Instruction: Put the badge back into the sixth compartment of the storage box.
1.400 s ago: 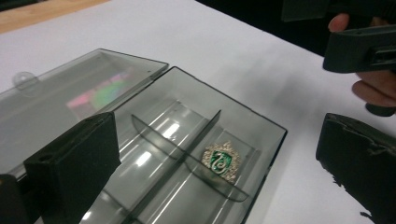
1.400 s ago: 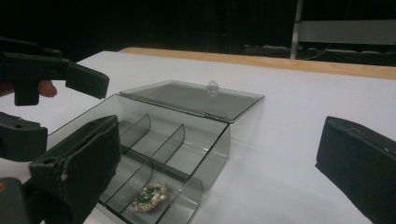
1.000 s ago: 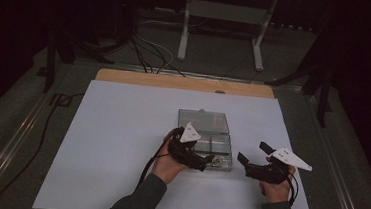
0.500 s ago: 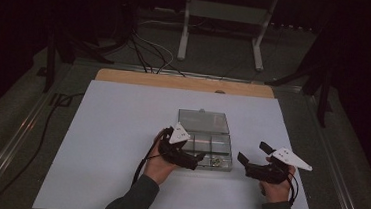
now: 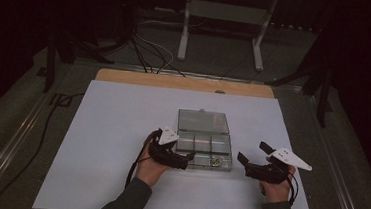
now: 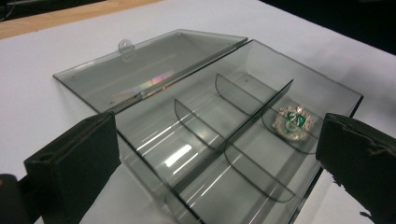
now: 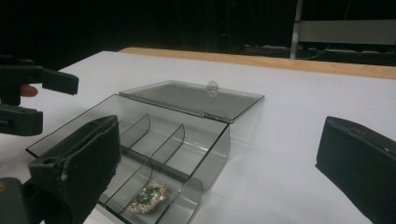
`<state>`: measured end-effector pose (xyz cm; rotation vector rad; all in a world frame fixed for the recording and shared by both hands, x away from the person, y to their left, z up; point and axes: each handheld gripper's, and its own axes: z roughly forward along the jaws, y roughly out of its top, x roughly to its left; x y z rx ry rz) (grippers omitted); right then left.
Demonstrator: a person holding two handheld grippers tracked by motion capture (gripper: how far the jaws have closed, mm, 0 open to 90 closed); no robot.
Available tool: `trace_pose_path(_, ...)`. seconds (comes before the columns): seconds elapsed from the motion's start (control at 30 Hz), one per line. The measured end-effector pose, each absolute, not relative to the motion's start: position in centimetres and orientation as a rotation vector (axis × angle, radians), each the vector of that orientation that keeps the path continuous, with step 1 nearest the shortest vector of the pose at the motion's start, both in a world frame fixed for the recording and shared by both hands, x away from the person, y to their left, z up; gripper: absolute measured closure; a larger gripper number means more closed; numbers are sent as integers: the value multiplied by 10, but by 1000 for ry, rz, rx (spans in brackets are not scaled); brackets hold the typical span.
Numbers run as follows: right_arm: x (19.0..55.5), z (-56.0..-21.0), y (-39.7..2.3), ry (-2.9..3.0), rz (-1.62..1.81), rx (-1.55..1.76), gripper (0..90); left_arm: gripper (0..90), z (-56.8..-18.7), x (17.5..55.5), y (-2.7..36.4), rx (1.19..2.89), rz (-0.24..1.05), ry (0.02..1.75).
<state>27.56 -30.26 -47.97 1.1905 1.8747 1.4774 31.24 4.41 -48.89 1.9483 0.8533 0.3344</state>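
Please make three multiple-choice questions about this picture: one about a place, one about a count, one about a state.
1. Where does the brooch lie?
A. in a compartment of the clear box
B. on the lid
C. on the white table

2. How many items lie in the box?
A. one
B. two
C. three

3. How is the lid?
A. shut
C. taken away
B. open, laid back flat

Key: 1 A, the brooch sits behind a divider near a corner; 2 A, the other compartments look empty; 3 B, the lid lies flat behind the box. Both tongs, left and right, are open.
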Motion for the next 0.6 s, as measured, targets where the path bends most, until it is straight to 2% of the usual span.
trace_pose_path(0.6, 279, -469, -303, 1831, 1515, 1137, 0, 13, -496, 311, 51, 1929, 335, 893)
